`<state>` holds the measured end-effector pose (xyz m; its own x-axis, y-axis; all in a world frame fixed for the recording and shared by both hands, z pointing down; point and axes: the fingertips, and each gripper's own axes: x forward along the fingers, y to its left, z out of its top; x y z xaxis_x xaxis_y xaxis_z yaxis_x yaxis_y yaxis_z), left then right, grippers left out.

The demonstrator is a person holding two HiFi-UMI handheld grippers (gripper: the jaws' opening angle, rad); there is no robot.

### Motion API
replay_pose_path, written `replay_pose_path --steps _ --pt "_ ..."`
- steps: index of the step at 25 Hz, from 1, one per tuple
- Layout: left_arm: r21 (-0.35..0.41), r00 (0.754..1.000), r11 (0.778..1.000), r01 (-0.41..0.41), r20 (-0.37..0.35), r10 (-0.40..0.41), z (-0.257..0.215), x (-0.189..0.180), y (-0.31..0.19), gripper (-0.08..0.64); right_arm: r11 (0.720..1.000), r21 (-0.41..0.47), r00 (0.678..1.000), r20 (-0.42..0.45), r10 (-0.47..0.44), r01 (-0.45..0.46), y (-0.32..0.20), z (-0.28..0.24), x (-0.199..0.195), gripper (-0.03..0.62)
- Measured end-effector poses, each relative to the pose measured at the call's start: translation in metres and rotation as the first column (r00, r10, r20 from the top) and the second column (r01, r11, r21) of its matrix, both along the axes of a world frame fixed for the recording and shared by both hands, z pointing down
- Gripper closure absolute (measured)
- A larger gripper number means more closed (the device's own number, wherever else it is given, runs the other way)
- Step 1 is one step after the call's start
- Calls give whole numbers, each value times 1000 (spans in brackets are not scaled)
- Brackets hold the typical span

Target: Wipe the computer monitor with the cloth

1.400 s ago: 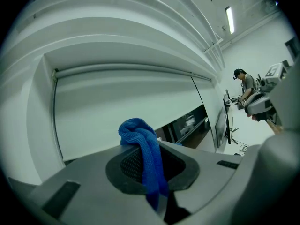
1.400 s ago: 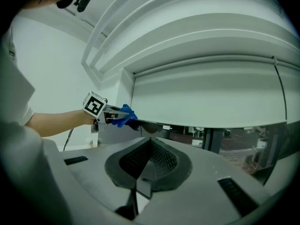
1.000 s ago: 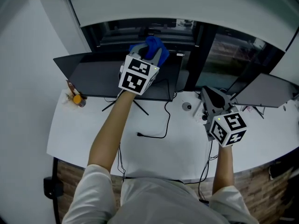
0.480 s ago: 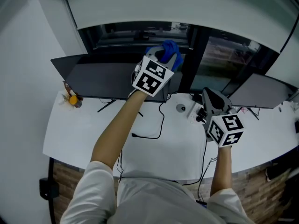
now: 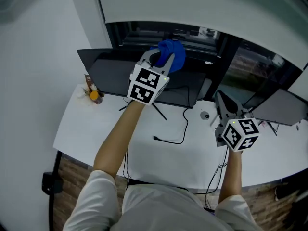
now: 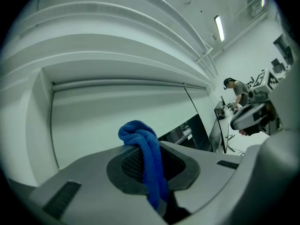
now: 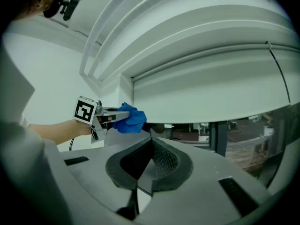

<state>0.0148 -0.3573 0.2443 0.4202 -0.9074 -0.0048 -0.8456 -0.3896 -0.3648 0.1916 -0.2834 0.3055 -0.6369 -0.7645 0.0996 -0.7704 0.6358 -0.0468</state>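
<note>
A dark monitor (image 5: 115,76) stands at the back of the white desk (image 5: 96,138). My left gripper (image 5: 161,57) is raised at the screen's upper edge, right of its middle, shut on a bunched blue cloth (image 5: 173,53). In the left gripper view the cloth (image 6: 140,137) hangs pinched between the jaws of the left gripper (image 6: 151,170). From the right gripper view the left gripper (image 7: 104,118) and the cloth (image 7: 130,118) appear at the left. My right gripper (image 5: 223,100) hovers over the desk's right side, shut and empty; its jaws (image 7: 151,162) meet with nothing between them.
A second monitor (image 5: 284,107) stands at the far right. A black cable (image 5: 175,134) loops across the desk under the monitor's thin stand legs (image 5: 159,110). Small orange and brown items (image 5: 93,94) sit at the desk's left end. Dark windows run behind.
The left gripper slid the cloth right along the monitor's top edge, then a little back to the left. The head view shifted. The right gripper stayed shut in about the same place.
</note>
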Motion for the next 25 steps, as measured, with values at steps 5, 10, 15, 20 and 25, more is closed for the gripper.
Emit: replay_pose_path --steps 5,10,15,20,25 --pt "20 992 992 127 -29 -127 -8 -121 24 509 996 13 996 -17 -90 90 7 -6 -88 594" --pt "23 970 970 240 -49 -239 -14 -245 48 508 990 20 990 -11 -139 139 14 -11 -178 594" --pt "31 938 940 340 -80 -337 -19 -363 65 509 987 31 987 6 -158 158 14 -16 -258 594" --pt "-1 922 924 382 -74 -381 -5 -454 61 509 987 29 987 15 -157 157 8 -10 -329 594" --pt "-19 926 929 370 -68 -370 12 -503 42 509 986 27 986 -6 -166 167 7 2 -386 581"
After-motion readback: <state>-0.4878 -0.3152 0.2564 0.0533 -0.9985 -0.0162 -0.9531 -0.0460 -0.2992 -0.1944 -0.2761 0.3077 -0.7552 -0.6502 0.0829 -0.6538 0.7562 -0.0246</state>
